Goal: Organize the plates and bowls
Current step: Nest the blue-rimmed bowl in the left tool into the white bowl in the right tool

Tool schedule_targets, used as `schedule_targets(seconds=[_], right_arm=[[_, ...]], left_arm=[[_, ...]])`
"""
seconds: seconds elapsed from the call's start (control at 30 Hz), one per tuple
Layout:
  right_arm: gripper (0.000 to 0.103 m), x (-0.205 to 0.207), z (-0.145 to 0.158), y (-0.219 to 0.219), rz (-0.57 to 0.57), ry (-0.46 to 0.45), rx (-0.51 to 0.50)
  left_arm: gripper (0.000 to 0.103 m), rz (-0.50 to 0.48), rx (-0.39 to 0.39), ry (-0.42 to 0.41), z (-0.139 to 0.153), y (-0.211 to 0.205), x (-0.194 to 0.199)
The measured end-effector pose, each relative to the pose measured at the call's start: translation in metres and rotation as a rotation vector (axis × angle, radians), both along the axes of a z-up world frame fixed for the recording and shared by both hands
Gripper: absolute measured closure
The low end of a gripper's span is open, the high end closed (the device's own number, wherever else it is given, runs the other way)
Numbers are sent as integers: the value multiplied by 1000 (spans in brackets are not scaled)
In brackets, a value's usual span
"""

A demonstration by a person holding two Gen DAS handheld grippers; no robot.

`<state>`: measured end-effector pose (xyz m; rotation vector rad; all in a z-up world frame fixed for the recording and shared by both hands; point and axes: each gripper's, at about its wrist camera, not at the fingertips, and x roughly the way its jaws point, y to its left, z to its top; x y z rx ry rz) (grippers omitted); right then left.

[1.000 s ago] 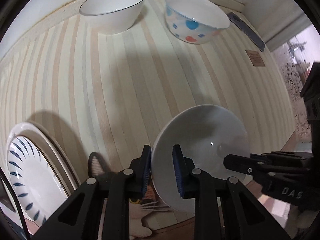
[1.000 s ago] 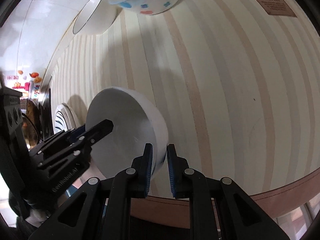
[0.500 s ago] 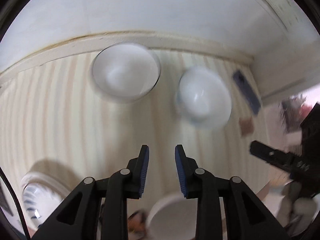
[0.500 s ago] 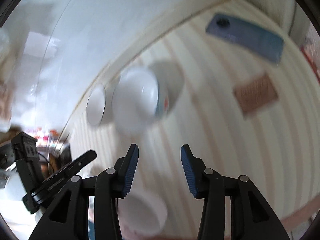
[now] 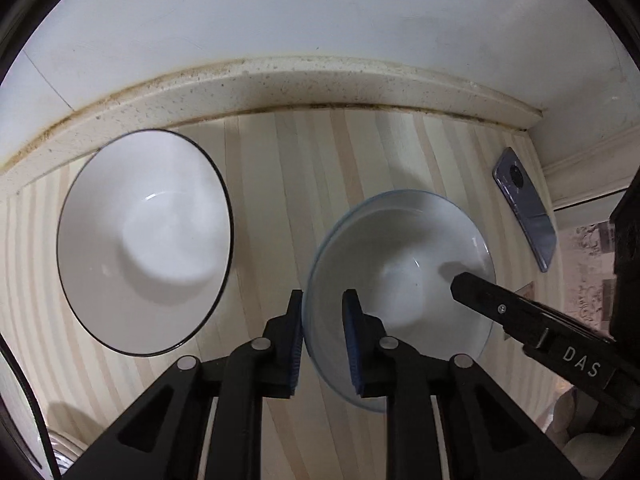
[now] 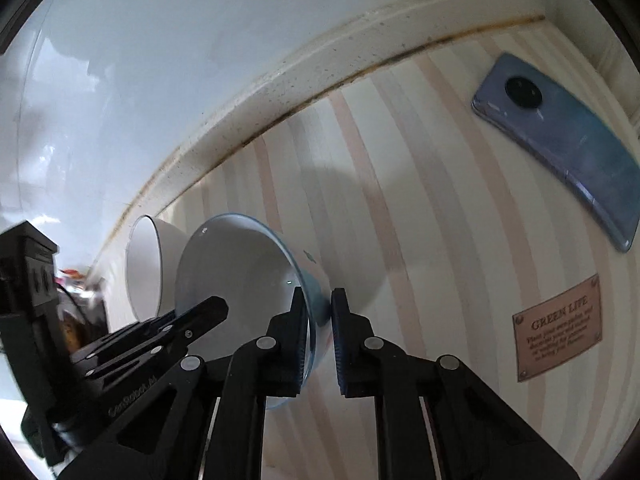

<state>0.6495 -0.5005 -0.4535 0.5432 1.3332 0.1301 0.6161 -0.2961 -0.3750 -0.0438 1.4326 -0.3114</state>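
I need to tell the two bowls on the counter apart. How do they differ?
The black-rimmed bowl has a thin dark rim line; the blue-rimmed bowl has a pale blue edge. The black-rimmed bowl sits untouched, while the left gripper and right gripper each straddle the blue-rimmed bowl's rim. Both are white inside and empty.

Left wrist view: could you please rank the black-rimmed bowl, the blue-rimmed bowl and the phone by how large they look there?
1. black-rimmed bowl and blue-rimmed bowl: they look nearly alike, and the blue-rimmed one sits nearer the camera, straddled by the left gripper, so I will not rank them.
2. phone: clearly smallest.
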Motion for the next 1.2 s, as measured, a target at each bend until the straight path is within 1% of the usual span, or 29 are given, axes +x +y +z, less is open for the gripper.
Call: schedule_targets(seconds=[0.07, 0.23, 0.33, 0.4, 0.57, 0.7, 0.83, 0.9, 1.0, 1.1, 1.2], right_arm=[[90, 0, 0, 5, 9, 2, -22], [90, -12, 11, 10, 16, -4, -15], [90, -22, 20, 13, 12, -8, -4], [90, -30, 27, 16, 6, -15, 2], [90, -69, 56, 28, 19, -33, 9], [90, -113, 79, 43, 32, -42, 19], [90, -153, 97, 56, 45, -42, 26], [90, -168, 101, 63, 54, -43, 25], [90, -191, 98, 73, 60, -30, 42], [90, -209, 90, 82, 65, -15, 42], [90, -221, 78, 86, 61, 5, 41]], left_arm=[[87, 1, 4, -8, 5, 2, -5], [87, -9, 12, -31, 16, 2, -11], [87, -18, 16, -62, 32, 6, -19], [87, -19, 11, -62, 41, 9, -27], [87, -28, -2, -64, 67, 23, -62], [87, -26, -24, -68, 87, 40, -97], [87, -11, -61, -37, 96, 59, -132], [87, -9, -77, -21, 98, 69, -145], [87, -16, -72, -18, 99, 82, -164], [87, -33, -61, -8, 96, 90, -179], [87, -43, -48, 10, 87, 93, -188]])
